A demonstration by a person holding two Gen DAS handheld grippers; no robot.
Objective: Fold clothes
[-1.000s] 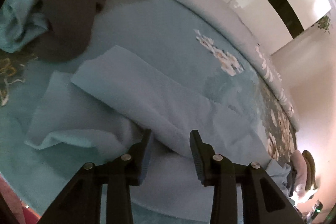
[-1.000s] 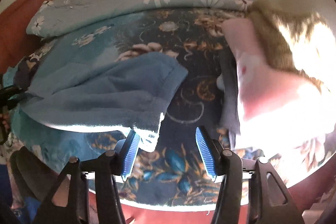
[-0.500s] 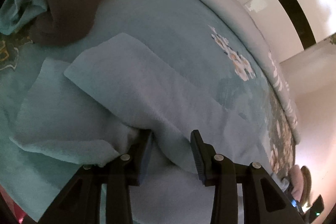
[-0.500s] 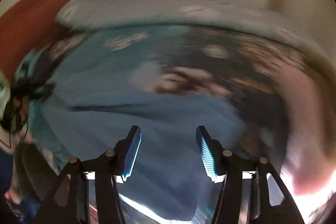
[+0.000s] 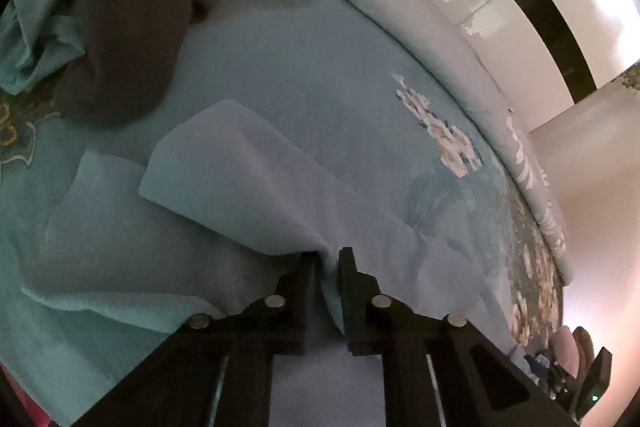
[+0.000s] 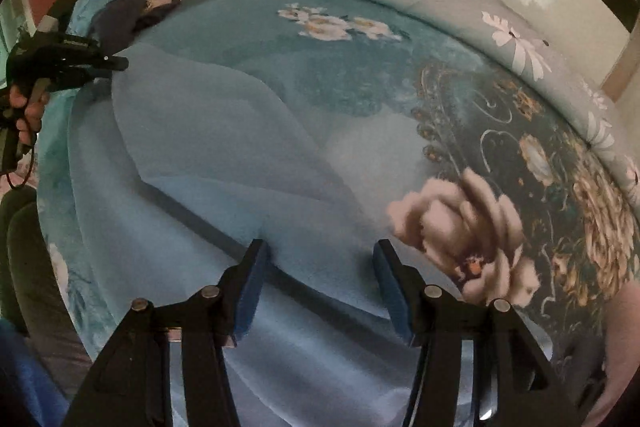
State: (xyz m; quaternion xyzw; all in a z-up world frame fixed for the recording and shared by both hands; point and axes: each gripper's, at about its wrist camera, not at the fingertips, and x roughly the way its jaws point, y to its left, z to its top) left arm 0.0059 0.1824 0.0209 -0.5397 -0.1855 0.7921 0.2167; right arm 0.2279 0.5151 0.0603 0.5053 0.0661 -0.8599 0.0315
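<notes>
My left gripper (image 5: 328, 261) pinches the blue garment (image 5: 248, 171); right gripper (image 6: 318, 275) gapes empty (next, grip the near edge).

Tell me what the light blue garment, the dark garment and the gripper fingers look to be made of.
Light blue garment: soft, matte, fleece-like cloth; fuzzy surface, thick rounded folds.
Dark garment: matte knit or fleece, probably; it slumps in a heap without shine.
Left gripper: rigid black plastic, apparently, with metal screws.
Right gripper: the same black frame, with blue ribbed pads, likely rubber.
</notes>
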